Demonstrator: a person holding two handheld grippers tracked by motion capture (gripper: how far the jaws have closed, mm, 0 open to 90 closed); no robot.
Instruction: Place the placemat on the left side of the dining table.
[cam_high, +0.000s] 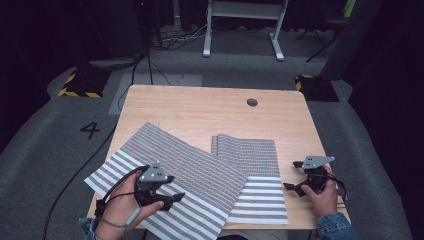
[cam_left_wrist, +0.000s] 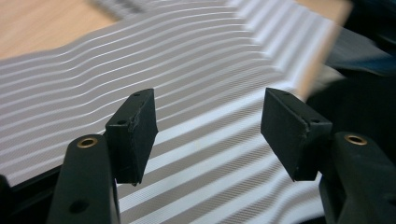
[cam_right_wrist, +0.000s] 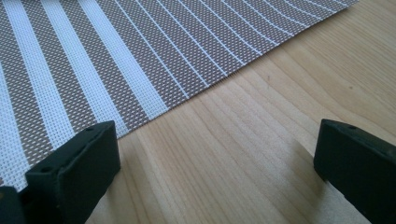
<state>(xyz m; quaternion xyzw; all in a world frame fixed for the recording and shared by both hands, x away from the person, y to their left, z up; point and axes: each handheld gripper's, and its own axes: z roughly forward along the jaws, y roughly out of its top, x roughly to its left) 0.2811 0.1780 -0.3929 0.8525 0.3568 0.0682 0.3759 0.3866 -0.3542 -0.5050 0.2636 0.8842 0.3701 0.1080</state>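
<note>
Two striped mats (cam_high: 165, 175) (cam_high: 257, 170) are lying overlapped near the table's (cam_high: 200, 105) front edge; both grippers (cam_high: 170, 197) (cam_high: 292, 187) are hovering with jaws apart, nothing gripped yet.

The far half of the wooden table (cam_high: 200, 102) is left bare, broken only by a round cable hole (cam_high: 252, 102) near the back right. The near half is covered by two flat striped placemats: a large one (cam_high: 175, 165) laid askew at the left, overhanging the left and front edges, and a second (cam_high: 257, 175) partly overlapped by it. A bare strip of wood is left along the right edge, where the right gripper (cam_high: 295, 186) is held with jaws apart. The left gripper (cam_high: 172, 197), jaws spread, is held over the large mat.
</note>
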